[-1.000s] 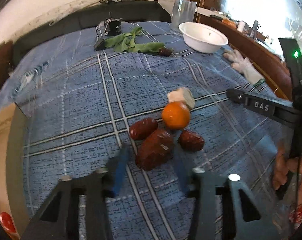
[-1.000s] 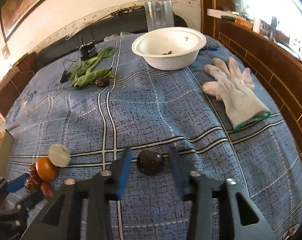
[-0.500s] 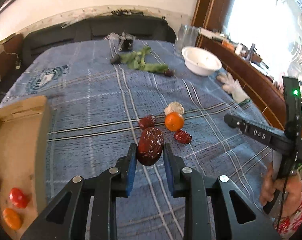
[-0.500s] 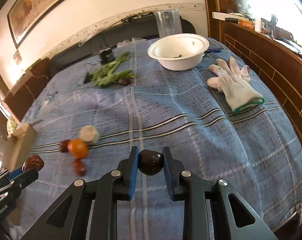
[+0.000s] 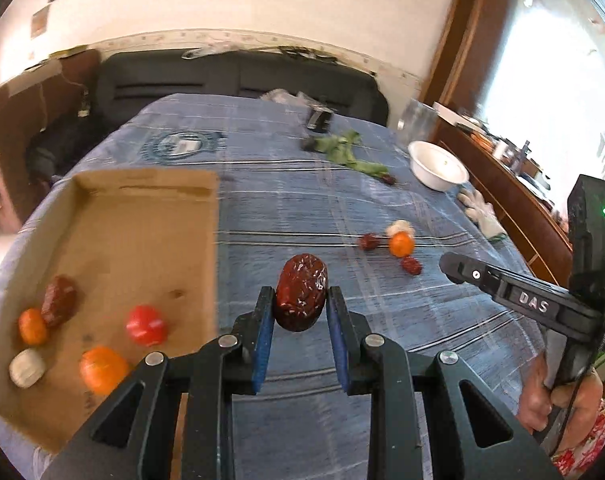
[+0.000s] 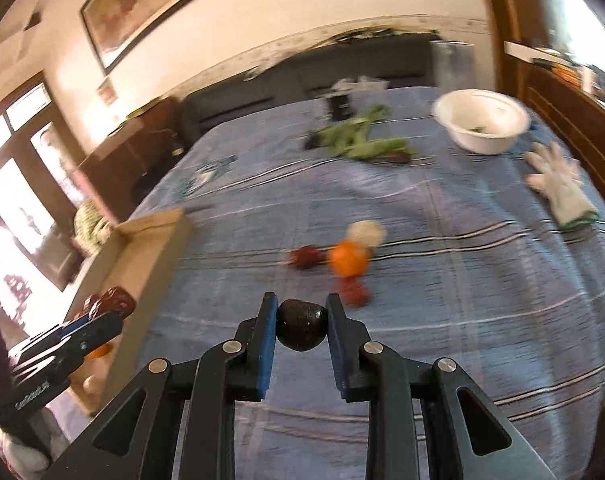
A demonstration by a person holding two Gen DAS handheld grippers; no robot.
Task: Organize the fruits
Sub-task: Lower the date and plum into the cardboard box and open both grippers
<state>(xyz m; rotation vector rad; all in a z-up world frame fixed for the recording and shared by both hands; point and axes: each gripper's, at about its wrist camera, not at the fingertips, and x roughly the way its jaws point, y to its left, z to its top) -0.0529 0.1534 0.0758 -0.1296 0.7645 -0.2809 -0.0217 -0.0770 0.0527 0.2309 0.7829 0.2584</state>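
Left gripper [image 5: 300, 308] clamps a wrinkled dark-red date [image 5: 301, 297] aloft beside the shallow cardboard tray [image 5: 142, 236] (fruit inside); right gripper [image 6: 301, 326] pinches a dark round avocado [image 6: 301, 323] above the blue checked cloth [image 6: 462, 280].

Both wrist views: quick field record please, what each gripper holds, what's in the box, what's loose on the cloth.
left gripper: shut on wrinkled dark red date
right gripper: shut on dark rounded avocado-like fruit
shallow cardboard box: two orange fruits, one red fruit, one dark red date, one pale round item
blue plaid cloth: small orange, two small red dates, pale round item behind the orange
white bowl: far right, near white glove
green leaves: far centre
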